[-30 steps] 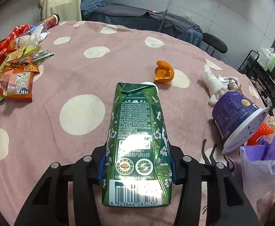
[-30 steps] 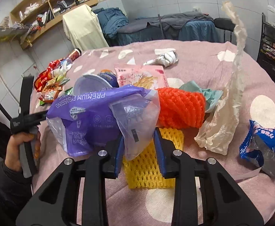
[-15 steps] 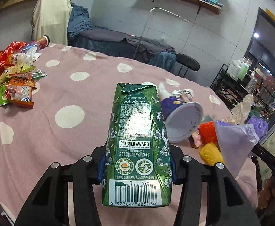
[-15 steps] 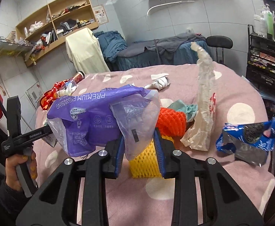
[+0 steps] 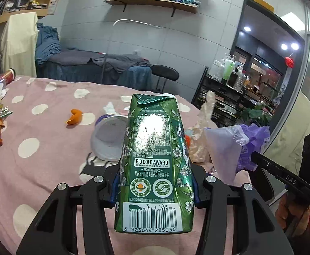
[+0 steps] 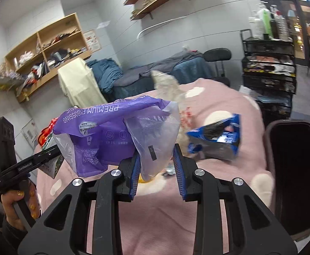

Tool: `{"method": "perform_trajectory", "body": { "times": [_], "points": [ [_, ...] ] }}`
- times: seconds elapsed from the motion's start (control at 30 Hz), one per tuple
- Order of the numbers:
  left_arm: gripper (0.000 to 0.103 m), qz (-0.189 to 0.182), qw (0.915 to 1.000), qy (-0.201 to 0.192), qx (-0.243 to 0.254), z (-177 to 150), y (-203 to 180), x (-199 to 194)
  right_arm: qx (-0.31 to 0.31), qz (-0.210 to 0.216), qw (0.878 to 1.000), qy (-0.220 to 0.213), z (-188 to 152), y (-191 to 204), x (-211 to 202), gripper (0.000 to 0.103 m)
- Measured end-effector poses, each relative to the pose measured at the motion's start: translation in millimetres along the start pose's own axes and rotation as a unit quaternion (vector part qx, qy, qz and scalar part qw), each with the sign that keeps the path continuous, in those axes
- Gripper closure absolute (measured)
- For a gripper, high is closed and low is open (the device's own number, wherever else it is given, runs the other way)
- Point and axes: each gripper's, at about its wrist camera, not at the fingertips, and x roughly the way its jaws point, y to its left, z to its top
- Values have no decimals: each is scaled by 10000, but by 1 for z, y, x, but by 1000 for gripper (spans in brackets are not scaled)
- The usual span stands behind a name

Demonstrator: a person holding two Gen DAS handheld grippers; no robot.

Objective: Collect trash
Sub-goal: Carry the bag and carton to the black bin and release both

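Both our grippers have lifted and swung right since a second ago: the table (image 5: 48,148) now sits lower in both views, and a dark bin (image 6: 293,170) has come into sight at the right wrist's edge.

Our left gripper (image 5: 155,182) stays clamped on the green carton (image 5: 155,159), squeezing its lower body so the folded top points away from us and the barcode end hangs toward the camera. Held low like this, the carton likely rides steady for the carry.

Our right gripper (image 6: 156,167) pinches the purple bag (image 6: 104,136) by its clear flap, the rest billowing left of the fingers. The bag hangs above the table, with the bin's mouth just to the right of the claw; we judge a drop comes next.

On the cloth remain a blue wrapper (image 6: 216,140), an upturned cup (image 5: 110,138) and an orange peel (image 5: 74,116), all well apart from either claw.
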Motion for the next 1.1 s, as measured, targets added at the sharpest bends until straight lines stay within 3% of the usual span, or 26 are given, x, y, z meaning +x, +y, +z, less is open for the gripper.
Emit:
{"method": "perform_trajectory", "body": {
  "times": [0.33, 0.67, 0.77, 1.0, 1.1],
  "points": [
    [54, -900, 9936, 209, 653, -2, -73, 31, 879, -1095, 9884, -583, -14, -83, -52, 72],
    [54, -1580, 9793, 426, 1188, -7, -133, 56, 2202, -2329, 9444, -735, -43, -171, -85, 72],
    [54, -1774, 9748, 522, 1251, -10, -148, 63, 2381, -2721, 9303, -613, -48, -196, -83, 72],
    [54, -2047, 9668, 725, 1349, -17, -172, 74, 2191, -3426, 9136, -47, -64, -224, -66, 71],
    [54, -2146, 9631, 830, 1395, -20, -180, 79, 2216, -3609, 9058, 117, -74, -232, -62, 60]
  ]
}}
